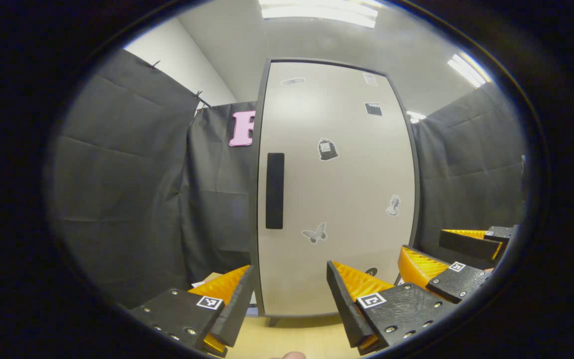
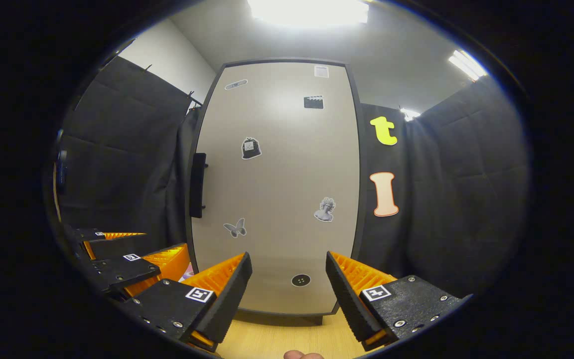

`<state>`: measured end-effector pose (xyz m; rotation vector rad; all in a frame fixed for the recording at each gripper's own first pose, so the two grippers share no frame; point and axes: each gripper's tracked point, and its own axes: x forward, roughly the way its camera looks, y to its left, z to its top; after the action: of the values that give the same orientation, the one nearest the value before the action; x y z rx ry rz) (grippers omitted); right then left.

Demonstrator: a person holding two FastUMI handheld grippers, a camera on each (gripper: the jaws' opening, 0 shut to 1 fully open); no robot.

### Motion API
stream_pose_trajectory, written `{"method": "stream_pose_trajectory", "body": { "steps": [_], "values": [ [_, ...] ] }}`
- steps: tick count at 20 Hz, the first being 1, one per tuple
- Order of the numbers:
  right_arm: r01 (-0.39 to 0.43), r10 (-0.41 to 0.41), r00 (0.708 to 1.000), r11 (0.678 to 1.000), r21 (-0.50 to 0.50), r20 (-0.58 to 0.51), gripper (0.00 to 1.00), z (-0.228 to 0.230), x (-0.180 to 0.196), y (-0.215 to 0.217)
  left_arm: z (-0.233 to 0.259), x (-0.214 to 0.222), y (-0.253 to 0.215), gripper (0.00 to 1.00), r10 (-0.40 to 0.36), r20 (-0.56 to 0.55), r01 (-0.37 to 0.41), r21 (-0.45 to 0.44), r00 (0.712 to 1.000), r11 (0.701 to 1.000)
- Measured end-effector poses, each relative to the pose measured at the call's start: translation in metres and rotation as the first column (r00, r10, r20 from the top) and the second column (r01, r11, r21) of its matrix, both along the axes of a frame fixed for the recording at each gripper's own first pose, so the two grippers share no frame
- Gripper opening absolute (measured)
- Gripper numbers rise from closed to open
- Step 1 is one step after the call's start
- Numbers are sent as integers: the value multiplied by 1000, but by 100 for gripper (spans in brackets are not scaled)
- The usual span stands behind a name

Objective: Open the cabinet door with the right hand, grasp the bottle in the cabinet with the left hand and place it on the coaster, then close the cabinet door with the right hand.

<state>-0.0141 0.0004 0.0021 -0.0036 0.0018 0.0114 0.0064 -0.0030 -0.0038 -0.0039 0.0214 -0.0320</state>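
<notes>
While cabinet door (image 2: 277, 189) is standing fully shut, bottle is sitting unseen behind it; coaster not identifiable. Desk (image 2: 272, 339) running under cabinet. Right claw (image 2: 287, 284) hovering spread apart, clamping nothing, well short of door. Left claw (image 1: 289, 294) also gaping, empty. Handle (image 2: 198, 185) sitting on door's left edge. Risk: right claw is facing door centre, so could slip off handle or bump left claw reaching over. Stickers showing no readable writing.

No legible text, brand or number was found: the stickers on the tall pale-grey cabinet door (image 1: 337, 189) (image 2: 277, 189) were pictorial or too small to read, and the fingers carried only square black-and-white coded markers (image 1: 370, 300) (image 2: 200, 294).
</notes>
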Motion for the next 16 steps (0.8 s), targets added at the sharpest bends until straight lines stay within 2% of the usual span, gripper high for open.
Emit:
{"method": "stream_pose_trajectory", "body": {
  "steps": [3, 4, 5, 10, 11, 12, 14, 16],
  "values": [
    [-24, 24, 1000, 1000, -10, -8, 93, -2, 0, 5, 1, -3, 4, 82, 10, 12, -10, -3, 1000, 1000],
    [-40, 40, 999, 999, -11, -11, 93, -3, 1, 9, 2, -5, 6, 87, 21, 17, -21, -1, 1000, 1000],
    [-52, 52, 998, 999, -13, -20, 93, -4, 0, 10, 3, -7, 7, 82, 26, 22, -26, 5, 999, 1000],
    [-68, 67, 997, 998, -2, -26, 92, 0, -3, 12, 12, -12, 8, 82, 32, 31, -33, 24, 999, 999],
    [-65, 65, 998, 998, -4, -24, 92, 1, -5, 10, 13, -14, 7, 86, 31, 36, -32, 23, 999, 999],
    [-60, 60, 998, 998, -8, -29, 92, -1, -6, 9, 11, -14, 5, 82, 23, 31, -24, 29, 999, 999],
    [-66, 65, 997, 998, -22, -50, 93, -3, -7, 10, 9, -17, 8, 82, 34, 13, -34, 51, 999, 998],
    [-68, 66, 996, 997, -32, -59, 92, -1, -7, 12, 12, -20, 9, 82, 33, 11, -33, 33, 999, 999]
  ]
}}
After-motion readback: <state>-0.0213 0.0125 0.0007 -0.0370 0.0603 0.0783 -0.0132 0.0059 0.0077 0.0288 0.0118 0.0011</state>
